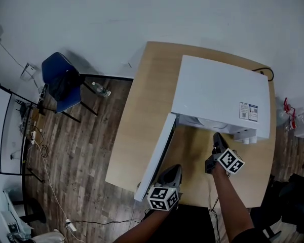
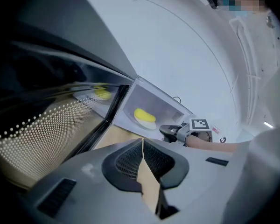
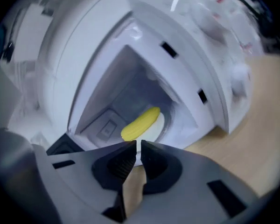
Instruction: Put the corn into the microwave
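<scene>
The corn (image 3: 141, 123) lies on a white plate (image 3: 161, 126) inside the microwave (image 1: 220, 92), whose door (image 1: 159, 153) stands wide open at the left. It looks light and stiff, rounded enough to roll, so a pinch across its middle seems safest. The right tool (image 3: 138, 146), near the cavity mouth, is empty, jaws a thin slit apart; the left tool (image 2: 143, 141), by the door, is pressed together. The head view's angle hides the cavity; only the gripper views show the corn.
</scene>
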